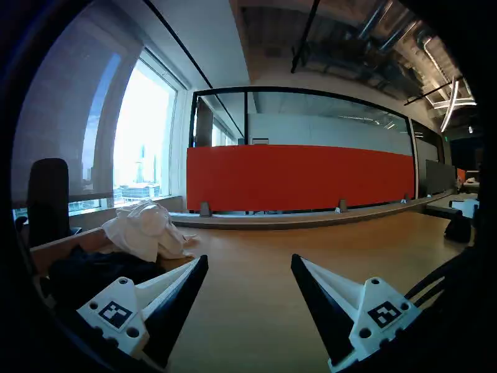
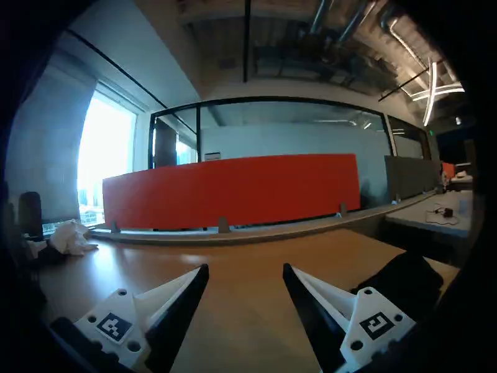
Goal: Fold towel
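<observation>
Stretching across both gripper views, a broad wooden table point(image 1: 279, 233) runs up to a low red partition point(image 1: 298, 177) that stands along its far edge. Left of the partition, a tall bright window point(image 1: 143, 143) lets in daylight. Below the window and left of the partition, a black chair back point(image 1: 48, 199) rises behind the table's edge.

In the left gripper view, a heap of dark cloth point(image 1: 93, 270) lies on the table, nearer the camera than the partition and off to its left. The towel point(image 1: 146, 230), white and crumpled into a loose mound, sits on the table just beyond that dark heap, in front of the partition's left end. In the right gripper view the towel looks small and far off, again near the partition's left end. A black bundle point(image 2: 404, 276) lies low on the right of that view, below the partition's right end.

The left gripper point(image 1: 249, 257) points toward the partition, its fingers spread wide with nothing between them, bare tabletop showing in the gap. The right gripper point(image 2: 245, 266) also faces the partition, fingers likewise parted and holding nothing. Both are well apart from the towel.
</observation>
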`<action>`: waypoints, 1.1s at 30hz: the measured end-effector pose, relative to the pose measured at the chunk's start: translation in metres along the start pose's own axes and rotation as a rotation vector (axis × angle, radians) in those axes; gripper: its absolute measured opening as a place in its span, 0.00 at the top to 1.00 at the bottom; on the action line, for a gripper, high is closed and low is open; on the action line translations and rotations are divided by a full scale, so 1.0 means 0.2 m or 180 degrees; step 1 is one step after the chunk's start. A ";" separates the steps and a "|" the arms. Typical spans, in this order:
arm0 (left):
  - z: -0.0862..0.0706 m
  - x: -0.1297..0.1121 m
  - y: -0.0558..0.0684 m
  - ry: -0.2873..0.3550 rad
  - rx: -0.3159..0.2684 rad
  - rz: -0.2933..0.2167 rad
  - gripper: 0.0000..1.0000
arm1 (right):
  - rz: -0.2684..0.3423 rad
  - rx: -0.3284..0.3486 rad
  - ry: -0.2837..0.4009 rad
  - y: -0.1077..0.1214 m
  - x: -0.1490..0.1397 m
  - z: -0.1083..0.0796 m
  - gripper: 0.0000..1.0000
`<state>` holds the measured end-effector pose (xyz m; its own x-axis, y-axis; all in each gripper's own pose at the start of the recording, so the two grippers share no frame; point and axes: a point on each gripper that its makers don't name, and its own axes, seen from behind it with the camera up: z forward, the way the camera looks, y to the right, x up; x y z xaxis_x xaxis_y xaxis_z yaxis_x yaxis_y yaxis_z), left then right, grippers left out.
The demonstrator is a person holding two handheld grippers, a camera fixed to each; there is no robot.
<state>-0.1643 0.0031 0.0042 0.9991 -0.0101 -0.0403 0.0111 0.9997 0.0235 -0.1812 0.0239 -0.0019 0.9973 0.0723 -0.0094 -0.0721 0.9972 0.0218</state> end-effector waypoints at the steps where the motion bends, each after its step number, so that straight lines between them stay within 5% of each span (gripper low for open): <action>1: 0.00 0.00 0.00 0.0000 0.0000 0.0000 0.00 | -0.0003 0.0001 0.0004 0.00 0.00 0.00 0.08; 33: 0.00 0.00 0.00 0.0001 -0.0001 -0.0001 0.00 | -0.0257 0.0049 -0.0059 -0.08 -0.06 -0.01 0.08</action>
<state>-0.1647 0.0028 0.0044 0.9991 -0.0104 -0.0405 0.0114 0.9997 0.0234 -0.1910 0.0062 -0.0041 0.9999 -0.0088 0.0069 0.0085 0.9993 0.0372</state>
